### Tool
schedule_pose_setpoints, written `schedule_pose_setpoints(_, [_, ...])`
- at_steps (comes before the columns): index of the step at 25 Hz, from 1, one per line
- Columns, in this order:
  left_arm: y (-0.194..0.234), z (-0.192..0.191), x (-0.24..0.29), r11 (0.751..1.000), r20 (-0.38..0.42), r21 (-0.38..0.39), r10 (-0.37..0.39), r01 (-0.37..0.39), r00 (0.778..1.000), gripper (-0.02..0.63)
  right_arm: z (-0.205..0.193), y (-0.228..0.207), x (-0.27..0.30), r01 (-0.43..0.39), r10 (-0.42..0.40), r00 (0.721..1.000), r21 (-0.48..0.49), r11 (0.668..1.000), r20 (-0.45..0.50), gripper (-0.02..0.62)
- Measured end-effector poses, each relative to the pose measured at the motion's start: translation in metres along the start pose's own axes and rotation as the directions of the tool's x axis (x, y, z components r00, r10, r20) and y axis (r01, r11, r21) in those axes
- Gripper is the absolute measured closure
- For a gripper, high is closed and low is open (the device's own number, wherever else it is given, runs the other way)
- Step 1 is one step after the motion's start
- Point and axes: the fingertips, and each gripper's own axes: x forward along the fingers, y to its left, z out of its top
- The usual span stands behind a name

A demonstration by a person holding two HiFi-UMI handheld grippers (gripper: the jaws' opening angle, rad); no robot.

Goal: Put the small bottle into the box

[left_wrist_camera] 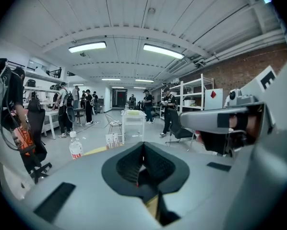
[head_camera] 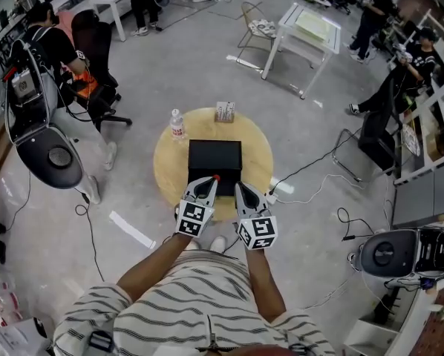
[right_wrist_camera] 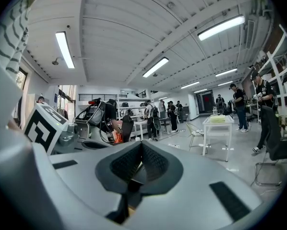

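Note:
The small clear bottle with a red label stands upright at the back left of the round wooden table. In the left gripper view the bottle is ahead to the left. The black box sits in the table's middle. My left gripper and right gripper hover side by side over the table's near edge, just short of the box. Both are shut with nothing between the pads. Seen up close, the left gripper and the right gripper have their jaws pressed together.
A small printed card stand sits at the table's far edge, to the right of the bottle. An office chair, a white table, a machine at the left, floor cables and people surround the table.

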Motion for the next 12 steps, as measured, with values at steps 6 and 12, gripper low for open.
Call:
schedule_pose_setpoints(6, [-0.001, 0.016, 0.001, 1.0, 0.02, 0.01, -0.004, 0.004, 1.0, 0.584, 0.013, -0.005, 0.002, -0.001, 0.002, 1.0, -0.006, 1.0, 0.011, 0.586])
schedule_pose_setpoints(12, [0.006, 0.028, 0.01, 1.0, 0.031, 0.007, -0.018, 0.018, 0.999, 0.584, 0.023, -0.012, 0.017, -0.003, 0.003, 1.0, -0.015, 1.0, 0.014, 0.586])
